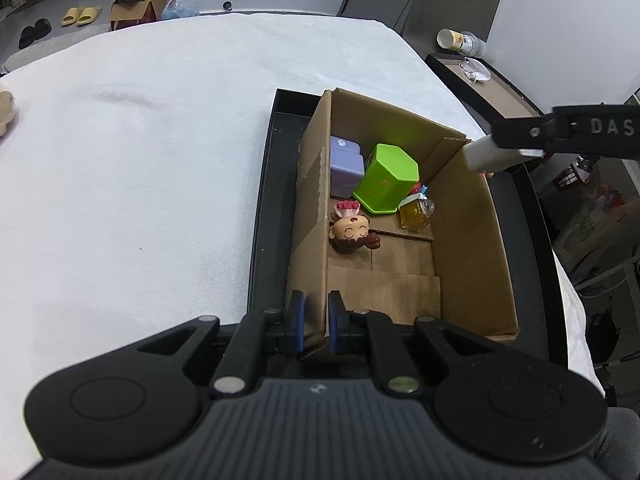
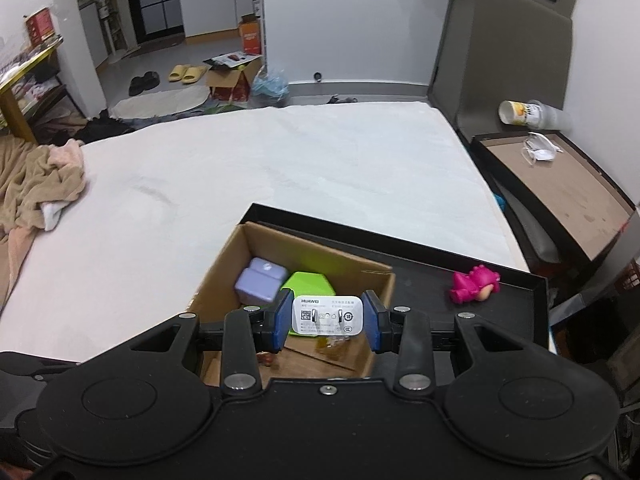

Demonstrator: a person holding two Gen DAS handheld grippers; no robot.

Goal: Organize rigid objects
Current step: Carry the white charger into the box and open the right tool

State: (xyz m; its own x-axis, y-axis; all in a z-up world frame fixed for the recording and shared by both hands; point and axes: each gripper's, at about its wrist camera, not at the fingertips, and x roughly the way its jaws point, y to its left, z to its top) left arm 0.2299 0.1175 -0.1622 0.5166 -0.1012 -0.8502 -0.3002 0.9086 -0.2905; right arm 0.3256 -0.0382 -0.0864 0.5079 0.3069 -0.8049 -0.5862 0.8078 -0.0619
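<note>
A cardboard box (image 1: 468, 240) stands in a black tray (image 1: 266, 200) on the white bed. In it lie a green hexagonal cup (image 1: 386, 178), a purple case (image 1: 346, 168), a doll figure (image 1: 354, 232) and a small amber bottle (image 1: 416, 212). My left gripper (image 1: 316, 322) is shut on the box's near left wall. My right gripper (image 2: 327, 320) is shut on a white Huawei charger (image 2: 327, 315) and holds it above the box (image 2: 224, 264); it shows at the right edge of the left wrist view, charger (image 1: 486, 154) over the box's far right corner. A pink toy (image 2: 476, 283) lies in the tray (image 2: 520, 304) to the right of the box.
A bedside table (image 2: 568, 192) with a face mask (image 2: 540, 154) and a tipped cup (image 2: 520, 114) stands to the right. Crumpled towels (image 2: 44, 184) lie at the bed's left edge. Slippers and a cardboard box are on the floor beyond the bed.
</note>
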